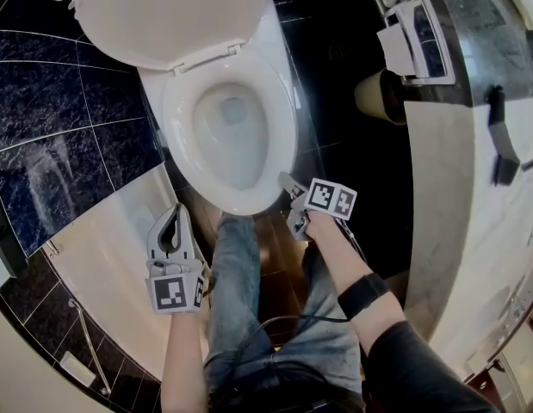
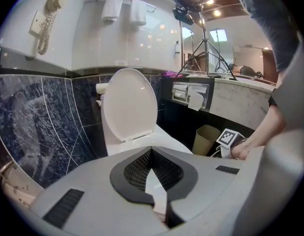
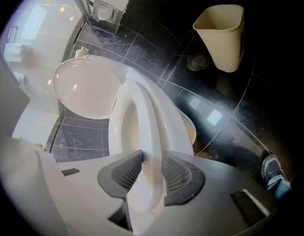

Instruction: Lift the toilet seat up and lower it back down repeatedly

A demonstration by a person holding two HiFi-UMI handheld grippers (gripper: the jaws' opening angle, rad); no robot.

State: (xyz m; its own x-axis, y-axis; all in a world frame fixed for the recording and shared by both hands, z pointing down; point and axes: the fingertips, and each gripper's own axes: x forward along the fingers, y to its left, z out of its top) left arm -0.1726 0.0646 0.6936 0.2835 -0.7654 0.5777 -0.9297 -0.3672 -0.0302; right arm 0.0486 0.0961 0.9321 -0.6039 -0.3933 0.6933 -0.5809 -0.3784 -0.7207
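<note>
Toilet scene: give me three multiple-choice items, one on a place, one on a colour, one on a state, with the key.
1. Where does the waste bin stand? A on the floor; B on the counter; C in the bowl.
2. What colour is the toilet seat? A black; B white; C blue.
3. What is the right gripper doing? A hanging open; B holding paper; C gripping the seat's front rim.
Key: A, floor tiles lie under it; B, it shows white; C, its pads press the rim.
</note>
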